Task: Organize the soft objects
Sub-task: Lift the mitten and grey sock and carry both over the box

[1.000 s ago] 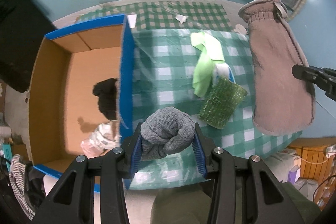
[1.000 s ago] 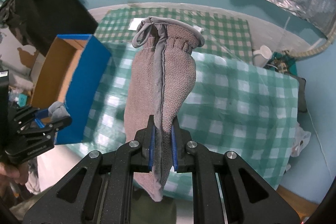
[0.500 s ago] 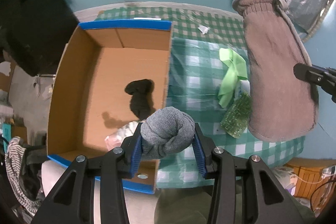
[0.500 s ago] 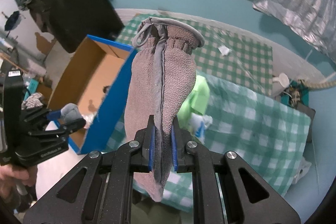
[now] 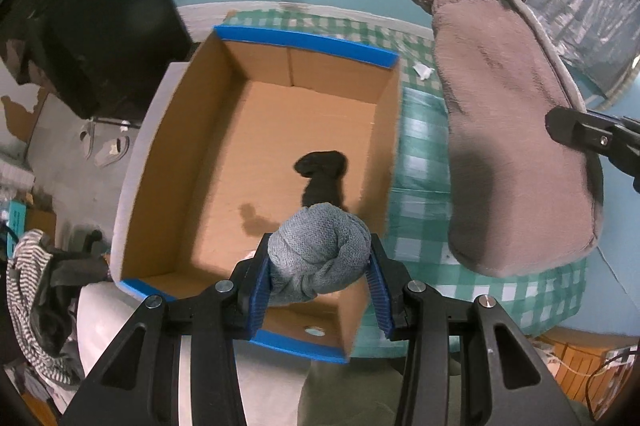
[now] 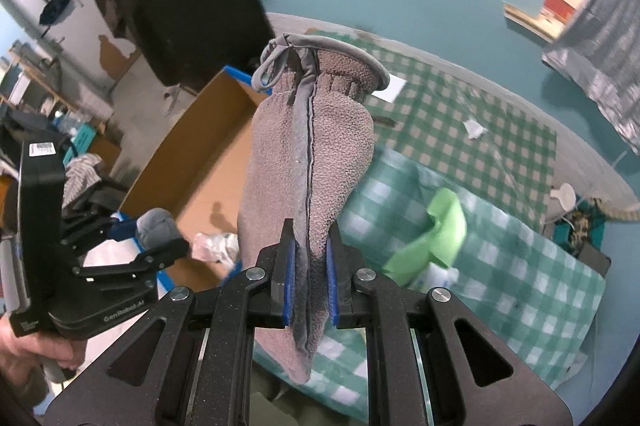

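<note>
My left gripper [image 5: 318, 278] is shut on a rolled grey sock [image 5: 318, 254] and hangs over the near end of an open cardboard box [image 5: 180, 154] with blue-taped rims. A black sock [image 5: 322, 176] lies on the box floor. My right gripper [image 6: 310, 278] is shut on a brown-grey fleece mitten [image 6: 308, 154], which hangs upright in the air just right of the box. In the left wrist view the mitten [image 5: 508, 146] shows at right with the right gripper's finger [image 5: 580, 132] on it. In the right wrist view the left gripper [image 6: 148, 238] holds the grey sock [image 6: 158, 226] beside the box [image 6: 200, 142].
A green checked cloth [image 6: 500, 246] covers the table, with a light green rag [image 6: 436, 238] and a white item beside it. A crumpled white bag [image 6: 214, 244] lies in the box. A dark cabinet [image 5: 80, 26] stands behind the box; striped clothing [image 5: 28, 290] lies at left.
Both grippers have swung left from over the checked cloth toward the box. The left one with the grey sock now hangs over the box interior, and the mitten has followed beside it.
</note>
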Tool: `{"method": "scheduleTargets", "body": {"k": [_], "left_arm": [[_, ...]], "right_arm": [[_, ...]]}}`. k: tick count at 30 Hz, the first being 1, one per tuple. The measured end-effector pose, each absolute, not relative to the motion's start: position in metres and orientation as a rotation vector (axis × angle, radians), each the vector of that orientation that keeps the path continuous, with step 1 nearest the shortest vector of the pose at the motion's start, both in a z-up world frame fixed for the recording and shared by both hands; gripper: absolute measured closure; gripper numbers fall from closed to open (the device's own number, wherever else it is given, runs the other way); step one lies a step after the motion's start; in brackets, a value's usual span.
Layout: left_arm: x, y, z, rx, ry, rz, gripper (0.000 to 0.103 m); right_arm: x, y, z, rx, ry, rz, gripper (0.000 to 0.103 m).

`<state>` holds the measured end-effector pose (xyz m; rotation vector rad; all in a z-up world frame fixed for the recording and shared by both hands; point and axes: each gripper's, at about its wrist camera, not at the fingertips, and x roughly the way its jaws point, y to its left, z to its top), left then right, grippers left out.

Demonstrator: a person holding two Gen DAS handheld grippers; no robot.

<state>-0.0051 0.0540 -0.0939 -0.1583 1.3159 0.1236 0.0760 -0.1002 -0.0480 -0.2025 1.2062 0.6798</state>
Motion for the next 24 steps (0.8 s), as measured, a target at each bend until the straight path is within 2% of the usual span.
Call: {"method": "scheduleTargets", "body": {"k": [14, 24], "left_arm": [[-0.011, 0.112, -0.104, -0.217, 1.320, 0.222, 0.059], [-0.010, 0.136, -0.125, -0.244, 1.375, 0.289, 0.050]], "right_arm": [[0.078, -0.030, -0.065, -0.277, 1.224, 0.762, 0.091], [0.081, 0.002, -0.076, -0.284, 1.249, 0.788, 0.091]]}}
